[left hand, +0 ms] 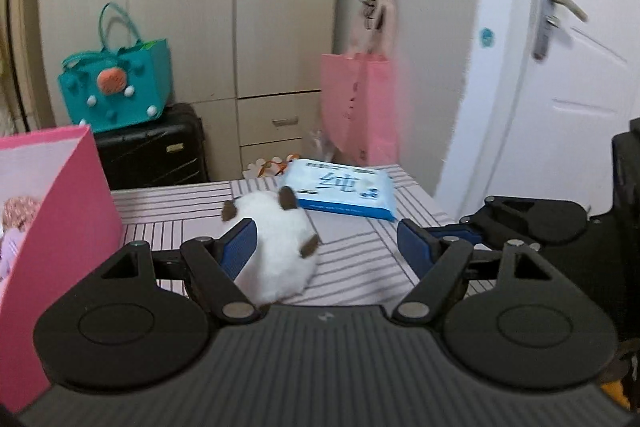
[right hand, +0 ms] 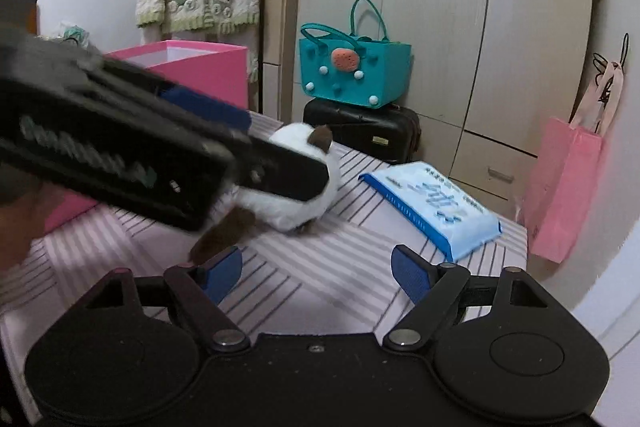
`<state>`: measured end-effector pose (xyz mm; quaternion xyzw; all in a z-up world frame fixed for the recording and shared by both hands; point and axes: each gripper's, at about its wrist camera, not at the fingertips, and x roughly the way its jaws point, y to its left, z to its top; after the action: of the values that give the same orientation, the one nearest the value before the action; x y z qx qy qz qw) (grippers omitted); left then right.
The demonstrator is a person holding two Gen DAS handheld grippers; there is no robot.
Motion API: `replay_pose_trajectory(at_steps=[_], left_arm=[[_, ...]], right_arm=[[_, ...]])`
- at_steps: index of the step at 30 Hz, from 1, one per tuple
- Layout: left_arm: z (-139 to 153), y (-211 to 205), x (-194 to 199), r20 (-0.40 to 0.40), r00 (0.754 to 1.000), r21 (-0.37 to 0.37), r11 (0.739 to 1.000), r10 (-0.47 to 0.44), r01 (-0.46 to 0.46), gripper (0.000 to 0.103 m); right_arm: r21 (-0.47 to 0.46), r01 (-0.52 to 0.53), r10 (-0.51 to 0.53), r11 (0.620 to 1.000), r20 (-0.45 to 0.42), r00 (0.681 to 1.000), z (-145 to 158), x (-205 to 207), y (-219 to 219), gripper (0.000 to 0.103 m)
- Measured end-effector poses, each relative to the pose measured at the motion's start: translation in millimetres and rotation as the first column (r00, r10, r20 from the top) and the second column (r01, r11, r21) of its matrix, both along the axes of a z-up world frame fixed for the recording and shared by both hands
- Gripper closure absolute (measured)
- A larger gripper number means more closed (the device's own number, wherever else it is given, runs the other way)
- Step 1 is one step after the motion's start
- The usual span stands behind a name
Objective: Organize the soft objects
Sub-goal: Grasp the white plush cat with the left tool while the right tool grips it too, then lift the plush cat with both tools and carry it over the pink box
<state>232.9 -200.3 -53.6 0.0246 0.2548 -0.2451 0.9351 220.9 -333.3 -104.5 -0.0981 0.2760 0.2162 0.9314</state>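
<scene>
Plush toy (left hand: 276,247) lies mid-table (left hand: 352,259), between the wide-apart jaws of the left gripper (left hand: 326,241) and against its left pad, unclamped, while the right gripper (right hand: 316,275), also agape and empty, hangs farther off nearer the table's front edge.

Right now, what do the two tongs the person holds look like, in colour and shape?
Both tongs look alike. The left tongs and the right tongs have a black ribbed body with two round black discs, black linkage bars joined by silver rivets, and fingers faced with blue ribbed pads. From the right camera, the left tongs' side shows pale, blurred lettering.
</scene>
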Motion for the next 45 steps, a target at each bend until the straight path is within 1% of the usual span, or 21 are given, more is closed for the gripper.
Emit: replay_pose_trajectory(at_steps=[3,9,13,15,17,20,22,24,26,28,37,45], left_arm=[[-6,4,11,-0.002,0.999,-0.022,0.999,0.041,-0.041,0.027],[-14,10,28,-0.021,0.993,-0.026,0.992,0.119,-0.120,0.027],[-21,14,39,-0.068,0.985,-0.026,0.987,0.158,-0.160,0.027],[-23,15,42,-0.078,0.983,-0.018,0.986,0.166,-0.168,0.027],[-25,16,47,-0.109,0.979,-0.015,0.985,0.171,-0.174,0.027],[-27,18,51,-0.147,0.975,-0.029,0.984,0.167,-0.173,0.029],[-27,16,49,-0.135,0.977,-0.020,0.985,0.167,-0.171,0.031],[-28,14,47,-0.120,0.979,-0.008,0.986,0.164,-0.166,0.036],[-28,14,48,-0.145,0.978,-0.024,0.987,0.151,-0.157,0.039],[-27,14,47,-0.143,0.979,-0.020,0.988,0.148,-0.152,0.039],[-20,15,35,-0.165,0.981,-0.027,0.993,0.105,-0.111,0.042],[-9,13,9,-0.161,0.986,-0.034,0.998,0.050,-0.056,0.043]], right_arm=[[0.020,-0.021,0.021,1.000,-0.023,1.000,1,15,4,0.018],[0.036,-0.079,0.082,0.996,-0.064,0.995,-5,39,20,0.018],[0.053,-0.106,0.110,0.993,-0.068,0.992,-9,54,28,0.018],[0.056,-0.115,0.118,0.992,-0.058,0.991,-10,59,32,0.018],[0.067,-0.128,0.132,0.990,-0.062,0.989,-11,64,33,0.019],[0.054,-0.125,0.129,0.991,-0.076,0.989,-15,70,38,0.021],[0.058,-0.126,0.130,0.990,-0.082,0.988,-17,72,39,0.024],[0.056,-0.124,0.128,0.991,-0.080,0.989,-18,73,40,0.027],[0.053,-0.125,0.129,0.991,-0.070,0.989,-17,71,40,0.029],[0.054,-0.116,0.119,0.992,-0.066,0.991,-17,69,40,0.030],[0.045,-0.071,0.075,0.996,-0.078,0.994,-10,54,43,0.031],[0.058,-0.011,0.016,0.998,-0.084,0.996,3,23,40,0.031]])
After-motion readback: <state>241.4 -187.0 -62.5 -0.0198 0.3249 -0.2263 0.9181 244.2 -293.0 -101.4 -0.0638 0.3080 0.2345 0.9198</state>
